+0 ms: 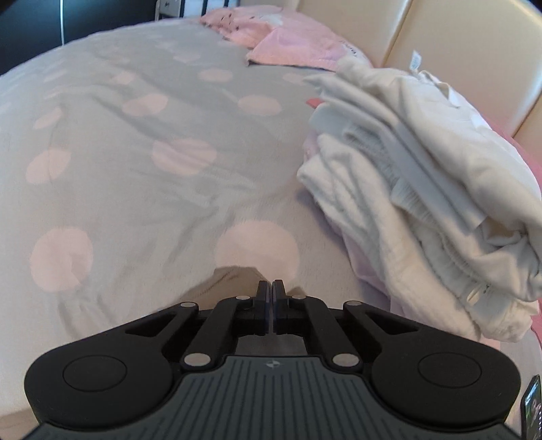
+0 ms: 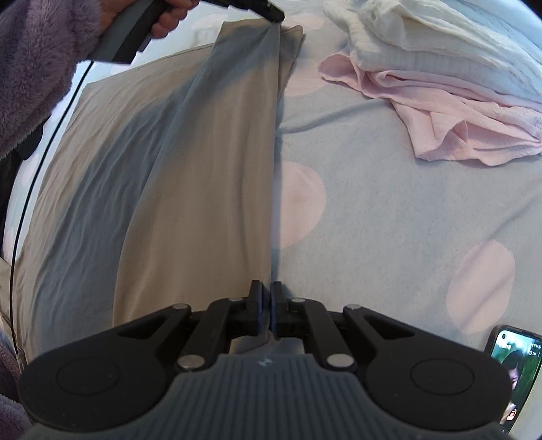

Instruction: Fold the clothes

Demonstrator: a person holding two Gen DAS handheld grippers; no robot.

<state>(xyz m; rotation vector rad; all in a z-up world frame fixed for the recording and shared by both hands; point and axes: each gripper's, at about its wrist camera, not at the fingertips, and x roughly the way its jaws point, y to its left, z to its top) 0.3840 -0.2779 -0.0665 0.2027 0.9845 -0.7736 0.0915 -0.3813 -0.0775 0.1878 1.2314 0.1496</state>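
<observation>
Both the left gripper (image 2: 276, 15) and right gripper (image 2: 267, 298) pinched the beige garment's (image 2: 176, 176) folded edge, stretched beside the folded clothes pile (image 2: 440, 67), mid-fold; next seemed laying it flat.

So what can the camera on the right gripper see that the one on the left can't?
Only the right wrist view shows the long beige garment stretched between both grippers, the left gripper pinching its far end, the purple fleece sleeve and a lit phone. Only the left wrist view shows the pink pillows and cream headboard. Both show the spotted grey bedspread and the pile of white and pink clothes.
</observation>
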